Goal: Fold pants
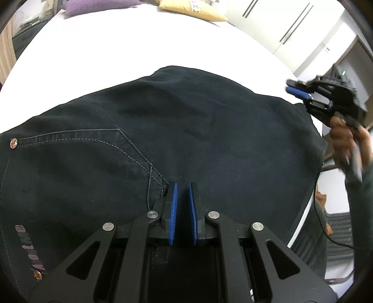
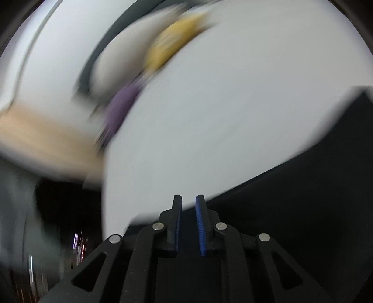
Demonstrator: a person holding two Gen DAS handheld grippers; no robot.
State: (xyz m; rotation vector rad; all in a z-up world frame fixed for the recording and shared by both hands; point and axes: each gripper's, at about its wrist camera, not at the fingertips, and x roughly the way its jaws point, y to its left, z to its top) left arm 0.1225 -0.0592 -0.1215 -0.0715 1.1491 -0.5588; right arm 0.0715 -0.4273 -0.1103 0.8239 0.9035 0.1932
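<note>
Pants [image 1: 186,130] flat on white table [image 1: 112,51]; L claw [image 1: 183,186], R claw [image 2: 188,198] slightly parted, empty.

1. Dark pants [image 1: 186,130] lie spread flat on a white table [image 1: 105,51], pocket stitching and a copper rivet [image 1: 13,142] at left.
2. Left gripper [image 1: 183,188] sits over the pants near the pocket seam; blue pads [image 1: 173,209] slightly apart, nothing between them.
3. Right gripper [image 1: 294,87] at right, held in a hand [image 1: 345,142] above the pants' edge; grips nothing, jaw gap unclear.
4. Purple cushion [image 1: 98,5] and yellow cushion [image 1: 193,10] at the table's far edge.
5. White cabinets [image 1: 291,28] behind, upper right.
</note>
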